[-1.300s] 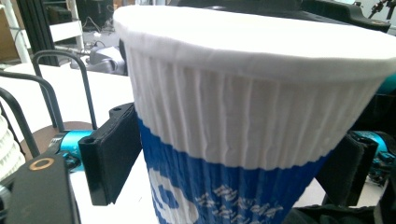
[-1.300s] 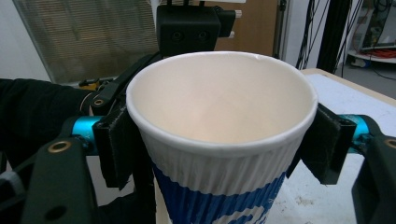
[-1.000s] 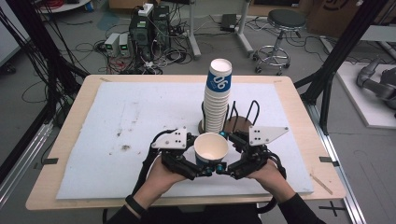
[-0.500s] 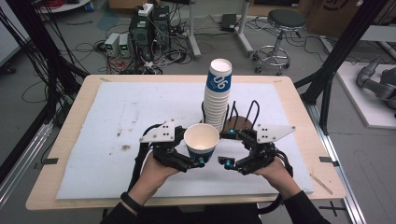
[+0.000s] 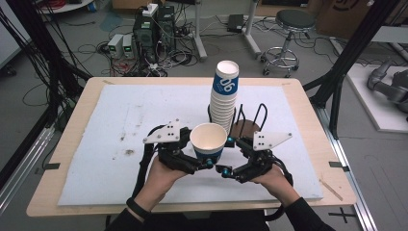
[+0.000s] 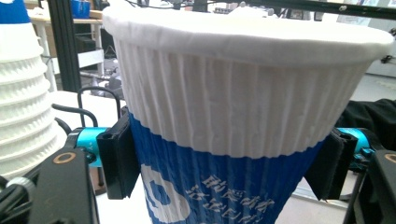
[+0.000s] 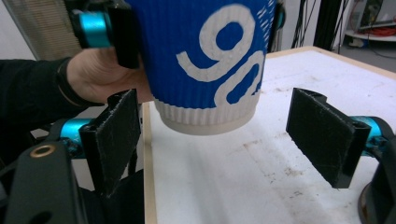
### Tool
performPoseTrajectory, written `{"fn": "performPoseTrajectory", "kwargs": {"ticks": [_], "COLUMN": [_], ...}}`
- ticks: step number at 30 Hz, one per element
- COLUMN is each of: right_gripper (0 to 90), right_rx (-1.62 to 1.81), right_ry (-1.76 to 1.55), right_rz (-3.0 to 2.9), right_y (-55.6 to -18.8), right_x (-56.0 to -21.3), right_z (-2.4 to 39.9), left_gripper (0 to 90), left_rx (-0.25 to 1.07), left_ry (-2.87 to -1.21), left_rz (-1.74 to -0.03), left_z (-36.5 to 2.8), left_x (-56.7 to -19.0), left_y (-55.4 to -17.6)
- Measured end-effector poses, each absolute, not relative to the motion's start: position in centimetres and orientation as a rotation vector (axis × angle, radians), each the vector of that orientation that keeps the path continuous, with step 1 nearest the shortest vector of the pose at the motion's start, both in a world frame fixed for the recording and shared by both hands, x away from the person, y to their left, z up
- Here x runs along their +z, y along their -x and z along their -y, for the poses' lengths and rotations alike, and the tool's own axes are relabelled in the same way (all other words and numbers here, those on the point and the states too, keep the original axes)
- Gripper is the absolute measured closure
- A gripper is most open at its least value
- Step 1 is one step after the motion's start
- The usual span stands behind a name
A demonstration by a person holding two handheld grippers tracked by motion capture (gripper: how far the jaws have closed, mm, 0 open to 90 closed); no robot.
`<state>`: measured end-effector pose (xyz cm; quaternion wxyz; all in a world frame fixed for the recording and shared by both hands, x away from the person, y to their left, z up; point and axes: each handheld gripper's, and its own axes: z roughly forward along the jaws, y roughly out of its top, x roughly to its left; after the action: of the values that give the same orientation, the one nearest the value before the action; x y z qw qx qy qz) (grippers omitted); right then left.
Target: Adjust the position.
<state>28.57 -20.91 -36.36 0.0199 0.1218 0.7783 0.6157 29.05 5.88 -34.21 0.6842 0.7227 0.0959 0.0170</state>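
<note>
Near the table's [image 5: 72, 192] six o'clock edge, the left gripper [image 5: 199, 161] clamped the blue-and-white paper cup [image 5: 208, 142] off the surface, the right gripper [image 5: 230, 156] gaped beneath it, and the cup stack [image 5: 223, 98] rose toward twelve o'clock.

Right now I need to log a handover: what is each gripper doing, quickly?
Left gripper: closed on the paper cup, jaws pressing both its sides.
Right gripper: open, jaws apart below the cup, touching nothing.
</note>
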Motion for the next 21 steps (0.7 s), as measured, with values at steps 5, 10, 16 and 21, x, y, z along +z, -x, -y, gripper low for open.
{"fn": "performPoseTrajectory", "kwargs": {"ticks": [5,10,16,21], "right_gripper": [18.4,29.9,30.6,30.7], "right_rx": [1.91,1.908,1.894,1.885], "right_ry": [-0.369,-0.328,-0.306,-0.295], "right_rz": [-2.421,-2.434,-2.413,-2.415], "right_y": [-28.4,-28.4,-28.3,-28.3], "right_x": [-36.5,-36.7,-36.5,-36.5], "right_z": [20.0,19.6,19.8,19.9], "left_gripper": [25.2,24.5,20.8,18.5], "left_rx": [0.024,0.029,0.009,-0.026], "left_ry": [-1.644,-1.656,-1.649,-1.648], "left_rz": [-0.202,-0.193,-0.2,-0.194], "left_z": [-5.2,-4.7,-4.8,-4.9], "left_x": [-34.3,-34.4,-34.2,-33.6], "left_y": [-28.8,-28.8,-28.8,-29.0]}}
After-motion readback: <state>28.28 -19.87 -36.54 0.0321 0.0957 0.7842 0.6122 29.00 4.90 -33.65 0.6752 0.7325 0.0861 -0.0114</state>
